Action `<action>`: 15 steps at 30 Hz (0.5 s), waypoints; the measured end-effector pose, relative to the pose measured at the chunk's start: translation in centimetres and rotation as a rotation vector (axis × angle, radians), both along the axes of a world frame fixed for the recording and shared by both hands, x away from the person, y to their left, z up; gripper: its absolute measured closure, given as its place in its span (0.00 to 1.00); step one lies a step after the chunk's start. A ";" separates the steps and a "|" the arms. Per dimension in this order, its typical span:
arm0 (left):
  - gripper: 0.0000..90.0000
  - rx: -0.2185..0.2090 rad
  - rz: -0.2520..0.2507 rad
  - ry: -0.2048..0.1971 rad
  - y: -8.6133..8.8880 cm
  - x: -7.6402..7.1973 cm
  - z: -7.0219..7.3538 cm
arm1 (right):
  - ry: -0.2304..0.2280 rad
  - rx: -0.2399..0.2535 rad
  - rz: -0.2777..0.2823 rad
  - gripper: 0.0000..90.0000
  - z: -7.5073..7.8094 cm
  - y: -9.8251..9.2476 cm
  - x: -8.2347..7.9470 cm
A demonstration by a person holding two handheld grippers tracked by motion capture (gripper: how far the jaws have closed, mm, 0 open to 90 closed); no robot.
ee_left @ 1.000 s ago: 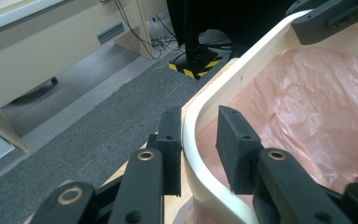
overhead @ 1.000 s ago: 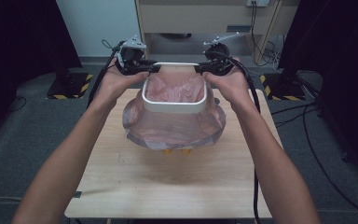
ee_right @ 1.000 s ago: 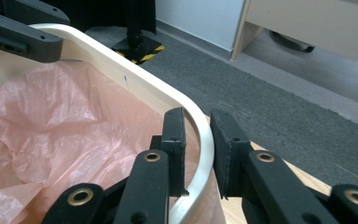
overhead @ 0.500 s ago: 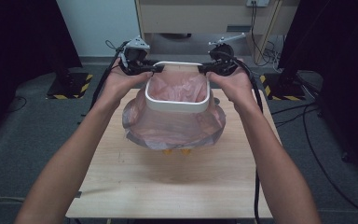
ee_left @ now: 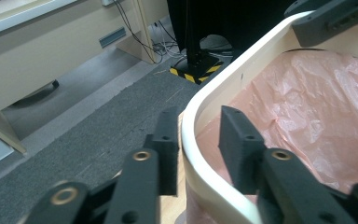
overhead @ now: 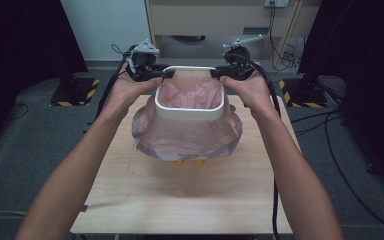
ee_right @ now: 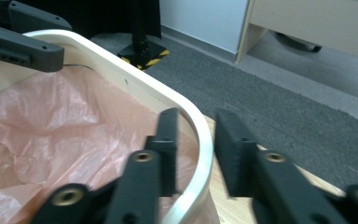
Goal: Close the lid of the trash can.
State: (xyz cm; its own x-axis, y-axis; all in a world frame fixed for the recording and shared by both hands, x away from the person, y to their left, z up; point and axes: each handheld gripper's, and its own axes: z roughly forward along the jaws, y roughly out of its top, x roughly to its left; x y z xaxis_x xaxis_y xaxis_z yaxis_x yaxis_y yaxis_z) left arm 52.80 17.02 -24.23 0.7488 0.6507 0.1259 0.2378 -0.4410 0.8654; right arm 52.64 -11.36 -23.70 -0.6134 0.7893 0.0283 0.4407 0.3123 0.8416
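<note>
Releasing the bin (overhead: 189, 107), pink bag (overhead: 187, 132) draped over it, mid-table: left gripper (overhead: 164, 75) and right gripper (overhead: 216, 74) straddle the far rim, jaws just opening, pads clear. Next, probably: withdraw both without snagging the bag.

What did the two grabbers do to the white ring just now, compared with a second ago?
Both let go. The left gripper and right gripper have just been opening their jaws, which now straddle the white ring with gaps, no longer pinching it. Otherwise nothing moved: the hands stay at the ring's far corners, and the pink bag stays draped over the bin on the table.
</note>
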 end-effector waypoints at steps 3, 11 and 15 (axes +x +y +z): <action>0.48 -0.019 0.017 -0.018 0.1 -0.2 0.1 | -0.025 0.020 0.012 0.55 0.2 -0.2 -0.4; 0.19 -0.135 0.062 -0.017 1.9 -0.6 1.4 | -0.106 0.102 -0.010 0.28 1.0 -2.4 -1.6; 0.14 -0.154 0.106 -0.025 3.5 -0.9 1.6 | -0.127 0.143 -0.053 0.23 0.7 -4.7 -1.8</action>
State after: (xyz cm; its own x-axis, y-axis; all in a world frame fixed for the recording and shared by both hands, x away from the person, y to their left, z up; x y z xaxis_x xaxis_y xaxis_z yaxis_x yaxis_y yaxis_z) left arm 51.94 20.55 -22.63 0.6726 0.7391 0.0367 0.2531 -0.2764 0.9271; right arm 50.83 -16.02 -23.01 -0.5771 0.8138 0.0677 0.3406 0.1646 0.9257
